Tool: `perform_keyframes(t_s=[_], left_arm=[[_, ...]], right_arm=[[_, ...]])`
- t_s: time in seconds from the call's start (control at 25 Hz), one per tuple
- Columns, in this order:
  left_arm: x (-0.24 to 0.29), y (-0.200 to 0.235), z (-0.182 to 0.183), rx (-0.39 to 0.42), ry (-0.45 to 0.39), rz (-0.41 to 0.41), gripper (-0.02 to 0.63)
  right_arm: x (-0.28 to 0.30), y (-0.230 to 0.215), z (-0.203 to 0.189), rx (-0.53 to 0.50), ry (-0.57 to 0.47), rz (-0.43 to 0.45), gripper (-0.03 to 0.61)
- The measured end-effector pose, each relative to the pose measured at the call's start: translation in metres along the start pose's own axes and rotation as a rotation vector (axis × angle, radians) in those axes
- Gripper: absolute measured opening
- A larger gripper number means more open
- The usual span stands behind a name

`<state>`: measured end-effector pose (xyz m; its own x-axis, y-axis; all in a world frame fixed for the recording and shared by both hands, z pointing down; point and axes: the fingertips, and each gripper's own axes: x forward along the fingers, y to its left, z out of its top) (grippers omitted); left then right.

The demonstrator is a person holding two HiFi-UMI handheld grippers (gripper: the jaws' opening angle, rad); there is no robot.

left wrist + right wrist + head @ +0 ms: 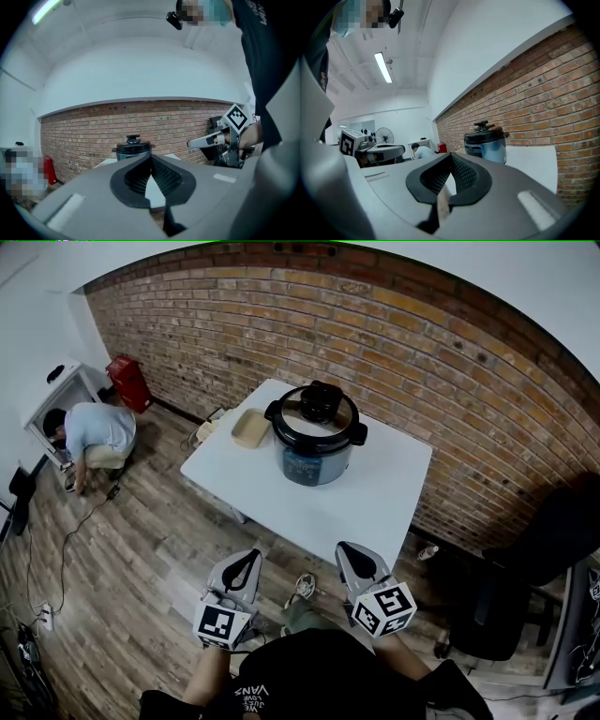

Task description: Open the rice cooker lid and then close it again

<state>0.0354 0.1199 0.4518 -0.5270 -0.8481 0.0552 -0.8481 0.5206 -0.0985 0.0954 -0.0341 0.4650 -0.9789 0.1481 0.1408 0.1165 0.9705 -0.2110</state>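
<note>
Left hand-held gripper and right hand-held gripper, jaws together and empty, near side of tabletop; rice cooker lid closed, opening not begun, so next move requires reaching forward.

place: lab-like workroom | cues: brick wall, plank floor, trailing cables, office chair
</note>
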Motion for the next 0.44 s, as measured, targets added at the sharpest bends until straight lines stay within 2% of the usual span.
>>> perform_keyframes(t_s=[0.44], left_arm=[[0.007,0.008,-0.01,-0.007,0.034,0.019,0.002]], right_arm=[[0.006,-0.002,0.001,0.009,-0.004,0.007,0.005]])
